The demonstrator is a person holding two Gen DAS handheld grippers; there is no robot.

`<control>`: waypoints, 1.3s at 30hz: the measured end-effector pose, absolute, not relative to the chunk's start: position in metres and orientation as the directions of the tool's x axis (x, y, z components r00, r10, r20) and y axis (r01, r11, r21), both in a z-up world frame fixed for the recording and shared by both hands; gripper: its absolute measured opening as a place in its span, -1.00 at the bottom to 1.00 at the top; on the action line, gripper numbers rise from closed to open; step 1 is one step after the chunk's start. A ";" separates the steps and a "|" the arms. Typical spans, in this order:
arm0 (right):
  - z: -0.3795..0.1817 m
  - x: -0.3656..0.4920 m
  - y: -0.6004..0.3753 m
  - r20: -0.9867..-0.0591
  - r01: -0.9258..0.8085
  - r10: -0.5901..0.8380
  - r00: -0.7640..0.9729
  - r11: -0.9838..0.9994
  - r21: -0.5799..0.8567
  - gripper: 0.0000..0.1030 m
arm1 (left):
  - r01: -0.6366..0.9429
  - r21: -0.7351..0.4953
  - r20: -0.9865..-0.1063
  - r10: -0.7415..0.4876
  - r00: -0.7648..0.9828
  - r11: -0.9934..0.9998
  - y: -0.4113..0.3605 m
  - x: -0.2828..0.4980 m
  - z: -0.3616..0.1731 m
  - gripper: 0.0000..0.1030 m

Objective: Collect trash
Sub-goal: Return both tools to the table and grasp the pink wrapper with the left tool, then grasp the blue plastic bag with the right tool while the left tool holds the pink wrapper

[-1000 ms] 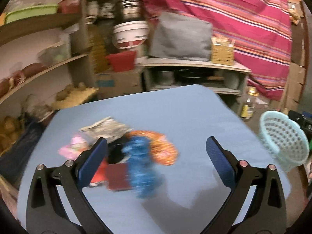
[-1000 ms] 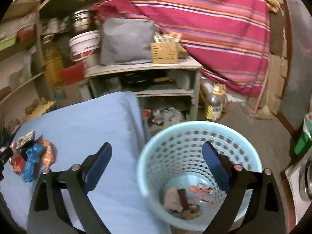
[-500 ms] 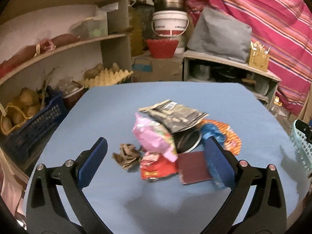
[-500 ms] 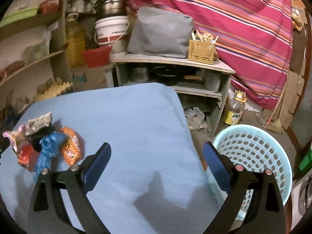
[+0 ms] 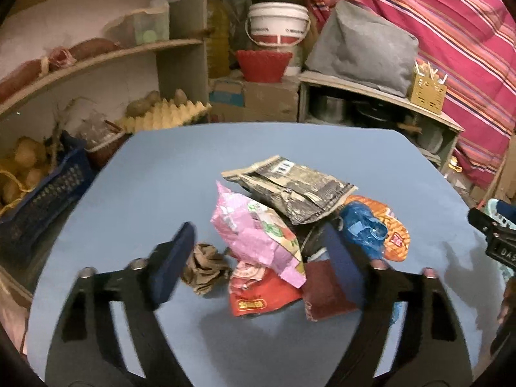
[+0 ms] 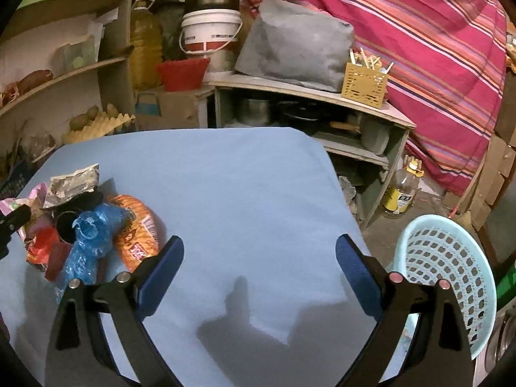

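— Both sets of jaws wide? 
— Yes; left gripper (image 5: pixel 258 258) straddles the trash pile (image 5: pixel 290 225) mid-frame on the blue surface (image 5: pixel 154 174), pink wrapper (image 5: pixel 254 232) between them; right gripper (image 6: pixel 258 267) holds nothing; basket (image 6: pixel 448 274) lower right.

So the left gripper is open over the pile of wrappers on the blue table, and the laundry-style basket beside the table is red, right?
Not quite: the basket is pale blue, not red, as the right wrist view shows. The rest holds: the left gripper is open over the pile of wrappers on the blue table.
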State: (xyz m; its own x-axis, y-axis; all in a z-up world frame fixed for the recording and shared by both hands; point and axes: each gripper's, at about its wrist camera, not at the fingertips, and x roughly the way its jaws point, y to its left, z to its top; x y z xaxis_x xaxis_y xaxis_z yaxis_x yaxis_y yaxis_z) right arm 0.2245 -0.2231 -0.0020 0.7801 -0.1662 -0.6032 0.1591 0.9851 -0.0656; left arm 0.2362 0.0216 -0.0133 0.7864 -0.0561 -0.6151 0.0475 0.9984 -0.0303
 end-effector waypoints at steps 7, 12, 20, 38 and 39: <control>-0.007 0.230 -0.198 -0.609 0.107 -0.129 0.782 0.992 -0.073 0.81 | 0.083 -0.057 -0.651 -0.100 0.753 0.995 0.026 0.245 -0.025 -0.51; -0.009 0.229 -0.175 -0.610 0.057 -0.090 0.787 0.996 -0.073 0.81 | 0.080 -0.061 -0.629 -0.101 0.771 0.995 0.037 0.238 -0.022 -0.63; -0.014 0.230 -0.136 -0.621 -0.013 -0.041 0.782 0.997 -0.082 0.81 | 0.053 -0.050 -0.580 -0.072 0.811 0.997 0.066 0.219 -0.006 -0.66; -0.040 0.258 -0.080 -0.670 -0.018 -0.049 0.741 0.996 -0.093 0.75 | -0.062 -0.082 -0.547 0.007 0.837 0.995 0.141 0.204 0.001 -0.66; -0.041 0.260 -0.079 -0.673 -0.020 -0.046 0.738 0.996 -0.090 0.60 | -0.064 -0.078 -0.548 0.011 0.836 0.995 0.141 0.204 0.001 -0.66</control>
State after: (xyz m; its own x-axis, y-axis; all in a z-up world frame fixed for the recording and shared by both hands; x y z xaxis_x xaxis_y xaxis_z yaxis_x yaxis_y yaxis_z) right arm 0.2598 -0.0788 -0.0406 0.7378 -0.0459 -0.6735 -0.0198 0.9958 -0.0895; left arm 0.2042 0.1409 0.0005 0.8363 0.0109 -0.5481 -0.0638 0.9949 -0.0776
